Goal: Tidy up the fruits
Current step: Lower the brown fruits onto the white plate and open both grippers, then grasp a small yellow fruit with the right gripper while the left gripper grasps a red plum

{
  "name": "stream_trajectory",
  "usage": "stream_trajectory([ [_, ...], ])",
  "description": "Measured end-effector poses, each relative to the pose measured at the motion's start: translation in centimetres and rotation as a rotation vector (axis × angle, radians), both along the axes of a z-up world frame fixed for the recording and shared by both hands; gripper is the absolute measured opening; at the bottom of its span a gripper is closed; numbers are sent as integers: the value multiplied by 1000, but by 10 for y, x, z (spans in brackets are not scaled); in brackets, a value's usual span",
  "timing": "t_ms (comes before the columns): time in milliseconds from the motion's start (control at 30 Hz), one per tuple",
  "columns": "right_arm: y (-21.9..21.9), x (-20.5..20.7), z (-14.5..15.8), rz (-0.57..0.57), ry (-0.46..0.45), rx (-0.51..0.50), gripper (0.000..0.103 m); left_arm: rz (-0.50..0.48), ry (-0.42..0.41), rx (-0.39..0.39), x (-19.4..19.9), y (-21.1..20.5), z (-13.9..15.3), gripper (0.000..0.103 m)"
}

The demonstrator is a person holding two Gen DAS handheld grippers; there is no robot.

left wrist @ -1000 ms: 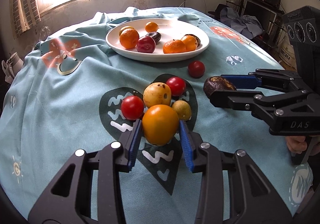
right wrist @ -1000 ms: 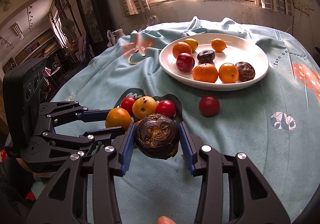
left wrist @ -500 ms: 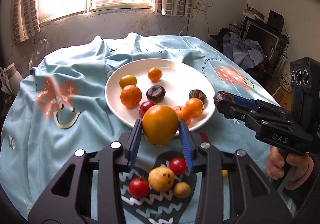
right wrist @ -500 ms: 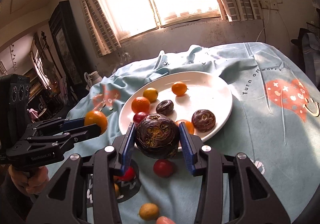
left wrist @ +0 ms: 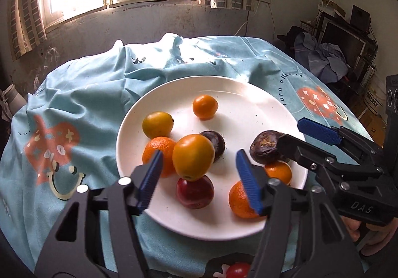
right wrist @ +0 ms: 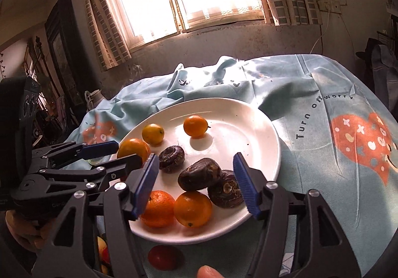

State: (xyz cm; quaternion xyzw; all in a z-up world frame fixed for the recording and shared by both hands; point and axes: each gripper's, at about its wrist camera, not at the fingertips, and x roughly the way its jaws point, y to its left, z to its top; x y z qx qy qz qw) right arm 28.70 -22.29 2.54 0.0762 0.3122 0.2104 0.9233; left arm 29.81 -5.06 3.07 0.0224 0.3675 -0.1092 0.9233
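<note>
While fruit crowds plate [left wrist: 271, 101], far rim bare

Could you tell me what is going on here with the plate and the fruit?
A person with a gripper in each hand is moving fruit onto the white plate. The left gripper has just been opening, and the orange fruit sits free between its jaws, above a red fruit. The right gripper has also just been opening over a dark wrinkled fruit. A red fruit is still on the cloth.
</note>
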Motion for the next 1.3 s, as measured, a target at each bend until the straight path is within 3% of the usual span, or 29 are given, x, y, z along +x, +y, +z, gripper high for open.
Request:
stream_trajectory([
  [33, 0, -4, 4, 3, -7, 0, 76, 22, -41, 3, -9, 4, 5, 85],
  [100, -1, -15, 11, 8, -16, 0, 102, 22, -73, 8, -27, 10, 14, 87],
  [167, -1, -30, 17, 24, -30, -3, 102, 26, -79, 9, -47, 17, 21, 98],
  [233, 1, -47, 20, 66, -26, -4, 102, 43, -90, 3, -69, 27, 23, 99],
  [367, -1, -88, 22, 54, -113, 26, 102, 71, -91, 14, -112, 42, 16, 101],
  [500, 13, -102, 10, 124, 34, -63, 102, 120, -101, 22, -144, 55, -2, 101],
  [600, 18, -113, -2, 159, 79, -94, 102, 156, -69, 51, -152, 60, -13, 101],
  [700, 23, -122, -10, 170, 88, -159, 97, 187, -59, 37, -155, 70, -15, 101],
  [933, 38, -126, -27, 245, 157, -249, 70, 255, -103, 29, -161, 84, -6, 101],
  [1033, 45, -128, -33, 243, 158, -309, 68, 261, -88, 9, -160, 88, -6, 101],
  [1167, 44, -126, -39, 247, 187, -314, 63, 274, -97, 15, -160, 89, -5, 101],
  [1300, 45, -125, -43, 251, 209, -324, 52, 277, -99, 11, -160, 90, -4, 101],
])
